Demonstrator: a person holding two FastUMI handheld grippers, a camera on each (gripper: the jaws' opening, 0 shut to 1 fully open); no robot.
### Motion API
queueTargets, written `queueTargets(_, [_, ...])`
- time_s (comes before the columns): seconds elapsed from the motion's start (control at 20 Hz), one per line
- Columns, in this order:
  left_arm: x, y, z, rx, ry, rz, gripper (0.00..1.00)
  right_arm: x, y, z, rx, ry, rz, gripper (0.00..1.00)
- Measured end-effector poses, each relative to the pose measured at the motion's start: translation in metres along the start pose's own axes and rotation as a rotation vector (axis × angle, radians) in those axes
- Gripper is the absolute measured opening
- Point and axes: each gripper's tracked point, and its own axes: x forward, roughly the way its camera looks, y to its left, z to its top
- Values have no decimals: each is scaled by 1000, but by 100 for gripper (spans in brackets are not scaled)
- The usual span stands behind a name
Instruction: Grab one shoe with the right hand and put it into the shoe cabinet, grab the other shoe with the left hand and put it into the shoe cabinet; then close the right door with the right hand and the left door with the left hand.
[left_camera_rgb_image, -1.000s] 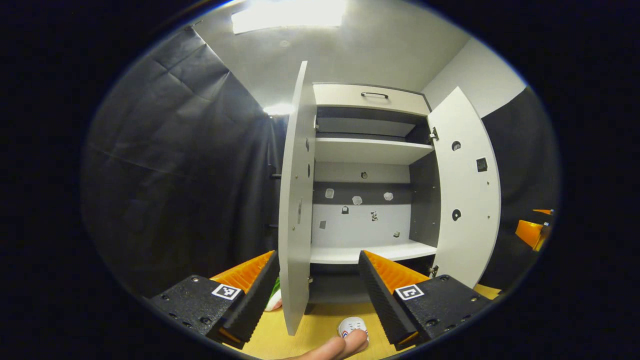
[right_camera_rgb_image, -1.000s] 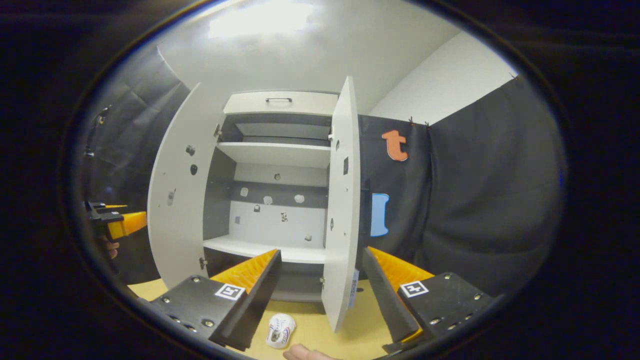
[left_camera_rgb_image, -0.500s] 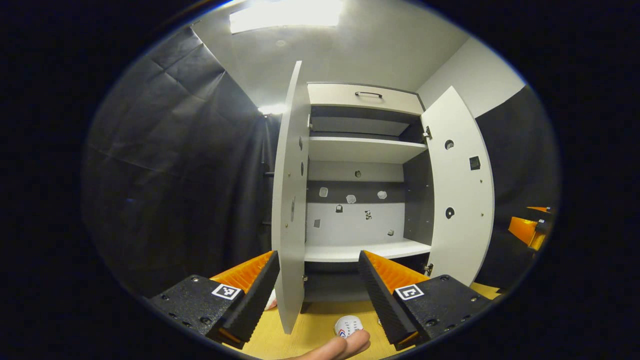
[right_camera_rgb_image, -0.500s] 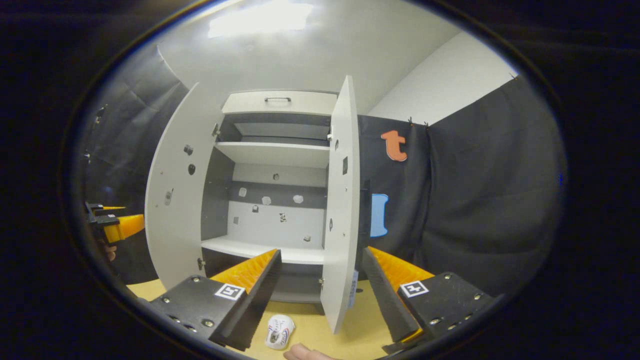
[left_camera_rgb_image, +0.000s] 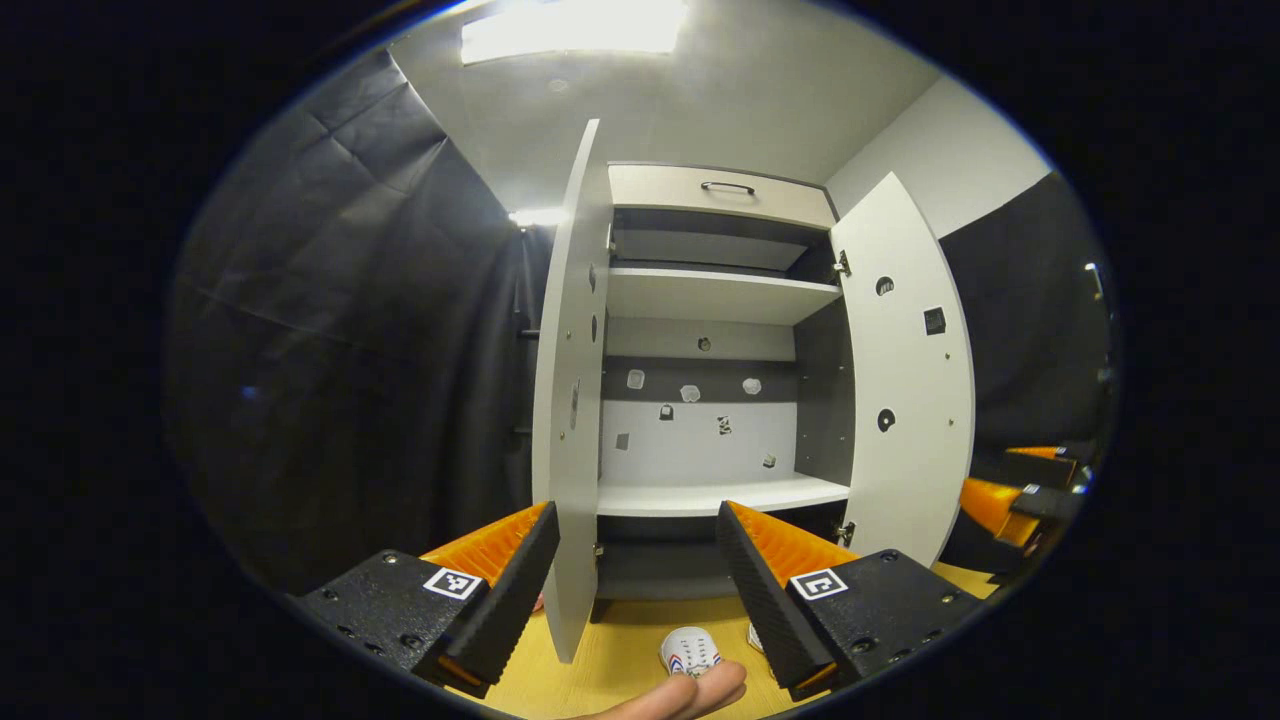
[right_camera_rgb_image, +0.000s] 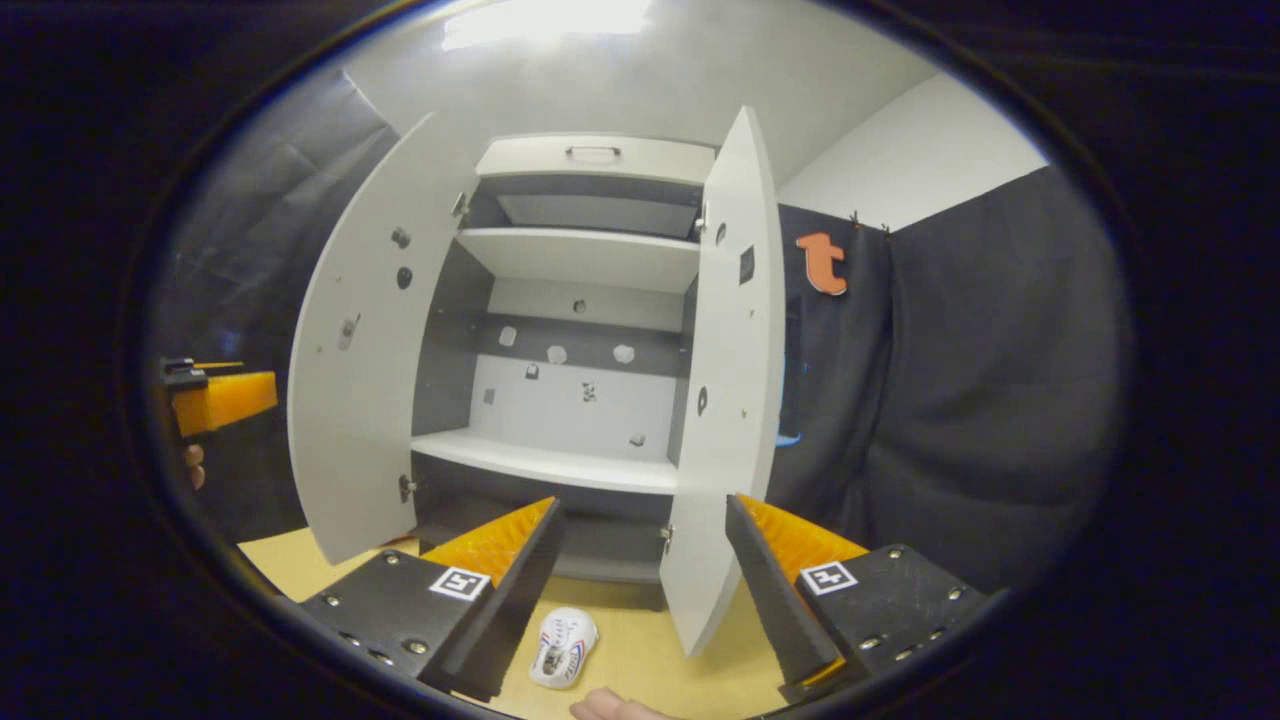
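Observation:
The white shoe cabinet (left_camera_rgb_image: 720, 495) stands open in front of me, its left door (left_camera_rgb_image: 570, 400) edge-on and its right door (left_camera_rgb_image: 905, 380) swung wide. A small white shoe (left_camera_rgb_image: 688, 650) lies on the wooden floor before it, below my left gripper (left_camera_rgb_image: 635, 512), which is open and holds nothing. A white sliver (left_camera_rgb_image: 755, 637) shows beside its right finger. In the right gripper view the shoe (right_camera_rgb_image: 565, 648) lies low between the fingers of my open right gripper (right_camera_rgb_image: 642, 505), with the cabinet's doors (right_camera_rgb_image: 730, 380) open beyond. Both shelves are bare.
A fingertip (left_camera_rgb_image: 690, 695) pokes in at the bottom edge. The other gripper (left_camera_rgb_image: 1010, 500) hangs to the right of the right door; in the right gripper view the left one (right_camera_rgb_image: 215, 400) shows left of the left door (right_camera_rgb_image: 365, 380). A drawer (left_camera_rgb_image: 725, 187) tops the cabinet. Black cloth walls flank it.
The right gripper has tipped down and shifted left, so the cabinet sits higher in its view. The left gripper has drifted slightly right. Both stay open.

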Motion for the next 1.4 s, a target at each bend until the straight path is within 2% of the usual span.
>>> queueTargets(0.25, [-7,8,-10,5,-10,5,96,38,38,-94,-18,139,33,97])
queueTargets(0.35, [-9,16,-12,26,-24,32,96,46,59,-142,-30,222,65,97])
queueTargets(0.5, [-12,19,-18,2,-20,29,96,56,89,-210,-33,360,107,97])
queueTargets(0.65, [-11,23,-26,-7,-13,30,96,66,109,-265,-48,457,121,94])
queueTargets(0.7, [-10,22,-28,2,-10,31,96,68,114,-285,-49,497,121,97])
queueTargets(0.8, [-8,23,-30,36,-18,31,96,72,124,-315,-28,563,119,94])
queueTargets(1.15, [-4,20,-47,16,9,7,96,84,134,-353,52,647,75,91])
queueTargets(1.3, [-4,18,-55,16,25,-2,96,84,136,-364,44,660,74,77])
queueTargets(1.35, [-4,16,-58,14,31,-8,93,86,138,-367,59,666,77,77])
queueTargets(1.4, [-4,14,-59,14,33,-15,93,86,139,-368,68,670,73,70])
